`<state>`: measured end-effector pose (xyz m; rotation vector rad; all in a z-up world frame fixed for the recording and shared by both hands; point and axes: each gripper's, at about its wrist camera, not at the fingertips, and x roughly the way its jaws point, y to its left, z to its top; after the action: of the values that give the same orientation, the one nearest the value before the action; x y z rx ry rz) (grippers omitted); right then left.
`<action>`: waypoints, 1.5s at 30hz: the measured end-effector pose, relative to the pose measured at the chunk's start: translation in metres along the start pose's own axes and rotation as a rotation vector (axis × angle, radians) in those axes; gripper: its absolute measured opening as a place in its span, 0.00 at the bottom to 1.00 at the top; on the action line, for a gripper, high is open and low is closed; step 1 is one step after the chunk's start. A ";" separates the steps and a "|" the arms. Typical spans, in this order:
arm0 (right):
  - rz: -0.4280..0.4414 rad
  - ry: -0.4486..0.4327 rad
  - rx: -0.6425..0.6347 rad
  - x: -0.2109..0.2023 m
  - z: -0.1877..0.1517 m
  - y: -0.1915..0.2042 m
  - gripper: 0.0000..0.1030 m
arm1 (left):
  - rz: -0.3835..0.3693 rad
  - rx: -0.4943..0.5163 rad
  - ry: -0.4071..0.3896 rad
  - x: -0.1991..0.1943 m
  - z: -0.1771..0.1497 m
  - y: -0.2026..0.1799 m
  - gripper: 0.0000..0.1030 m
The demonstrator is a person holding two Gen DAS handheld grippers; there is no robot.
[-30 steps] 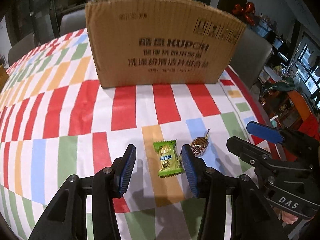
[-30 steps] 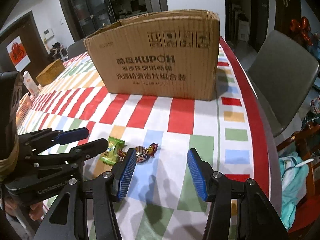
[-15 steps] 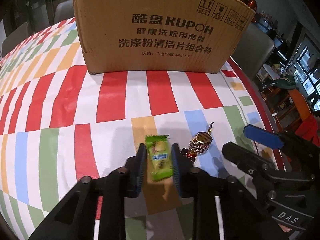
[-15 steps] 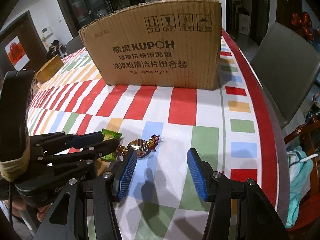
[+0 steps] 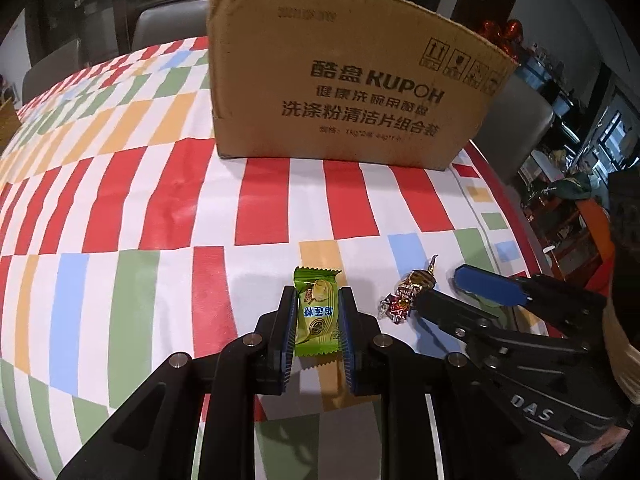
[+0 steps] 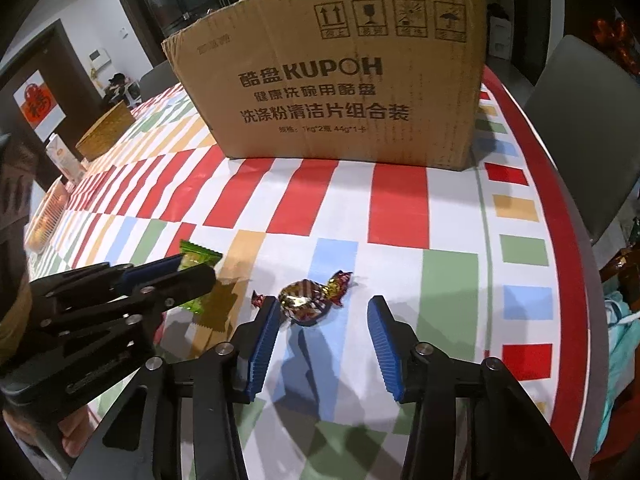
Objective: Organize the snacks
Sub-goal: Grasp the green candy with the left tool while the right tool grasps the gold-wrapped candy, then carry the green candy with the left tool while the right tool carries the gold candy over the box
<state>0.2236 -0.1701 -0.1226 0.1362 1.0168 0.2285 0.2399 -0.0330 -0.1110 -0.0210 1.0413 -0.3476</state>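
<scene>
My left gripper (image 5: 317,304) is shut on a green wrapped candy (image 5: 317,312), held just above the tablecloth; it also shows in the right wrist view (image 6: 196,258). A brown-gold twist-wrapped candy (image 5: 408,290) lies on the cloth to its right. My right gripper (image 6: 323,316) is open, its jaws astride that candy (image 6: 306,298), which sits close to the left pad. The right gripper also shows in the left wrist view (image 5: 452,292). A tall KUPOH cardboard box (image 5: 344,92) stands behind.
The table has a red, green, blue and orange checked cloth (image 5: 120,208). The table's right edge (image 6: 560,216) has grey chairs (image 6: 592,120) beyond. A wicker box (image 6: 106,130) and a carton (image 6: 60,156) stand at the far left.
My left gripper closed on the green candy and lifted it slightly. My right gripper moved forward, so the twist-wrapped candy now lies between its open jaws.
</scene>
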 end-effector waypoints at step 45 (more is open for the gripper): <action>0.010 -0.198 -0.047 -0.051 0.030 0.014 0.20 | -0.015 -0.006 -0.198 -0.075 0.022 -0.009 0.20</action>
<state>0.2215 -0.1695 -0.0620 0.1187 0.8134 0.2433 0.2220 -0.0226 -0.0356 -0.0678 0.8468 -0.3489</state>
